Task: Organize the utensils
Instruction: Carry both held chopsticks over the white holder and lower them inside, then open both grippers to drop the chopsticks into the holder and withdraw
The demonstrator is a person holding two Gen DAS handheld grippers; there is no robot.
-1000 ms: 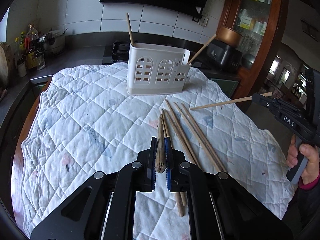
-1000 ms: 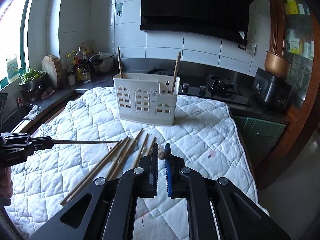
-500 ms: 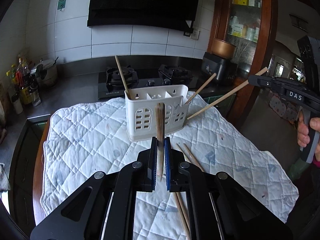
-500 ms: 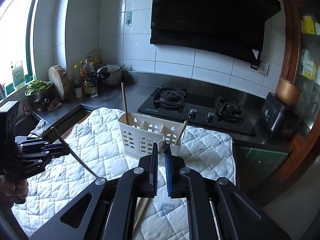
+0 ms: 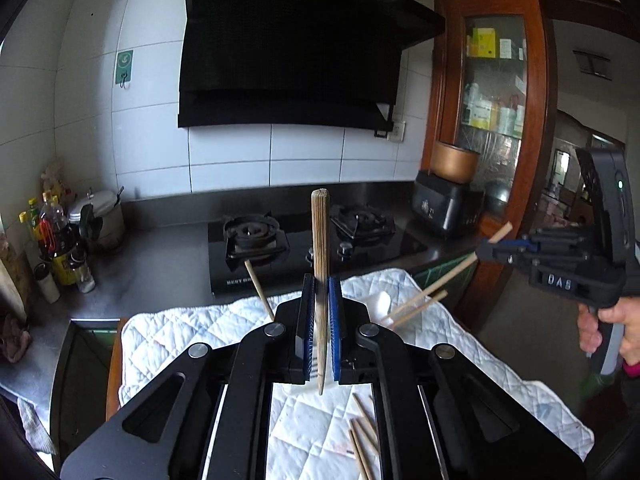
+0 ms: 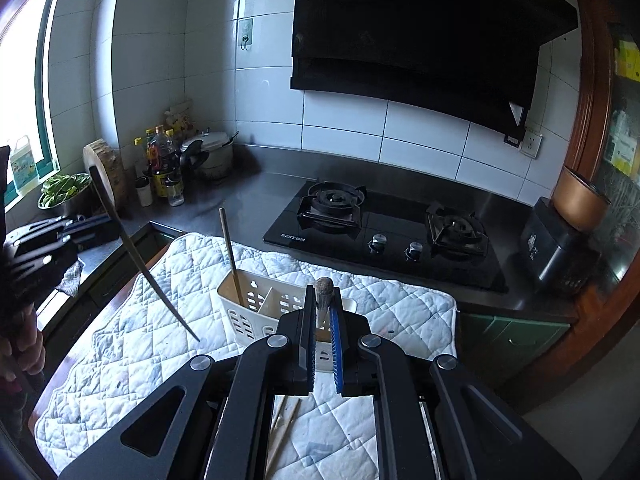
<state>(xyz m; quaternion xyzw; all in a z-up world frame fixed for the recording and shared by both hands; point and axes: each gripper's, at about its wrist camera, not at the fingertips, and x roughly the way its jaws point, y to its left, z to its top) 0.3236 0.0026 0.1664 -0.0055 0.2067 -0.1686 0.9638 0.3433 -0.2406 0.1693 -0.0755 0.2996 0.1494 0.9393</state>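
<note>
Each gripper is clenched on one chopstick: the left gripper (image 5: pixel 319 328) holds its chopstick (image 5: pixel 320 260) upright, the right gripper (image 6: pixel 323 334) another (image 6: pixel 323 294), above the white slotted utensil holder (image 6: pixel 256 306). The holder stands on a white quilted cloth (image 6: pixel 120 352) where loose chopsticks (image 5: pixel 364 440) lie. Behind are a dark countertop (image 6: pixel 260 196), black gas hob (image 6: pixel 384 232), range hood (image 6: pixel 416 40) and white wall tiles (image 6: pixel 160 60).

A chopstick (image 6: pixel 323 294) is clamped end-on between the closed jaws of the right gripper (image 6: pixel 323 344). The white utensil holder (image 6: pixel 256 306) is seen just beyond, on the quilted cloth (image 6: pixel 132 344), one chopstick standing in it (image 6: pixel 231 254). At nine o'clock, the left gripper (image 6: pixel 60 236) is seen with a dark chopstick (image 6: pixel 140 260) gripped.
</note>
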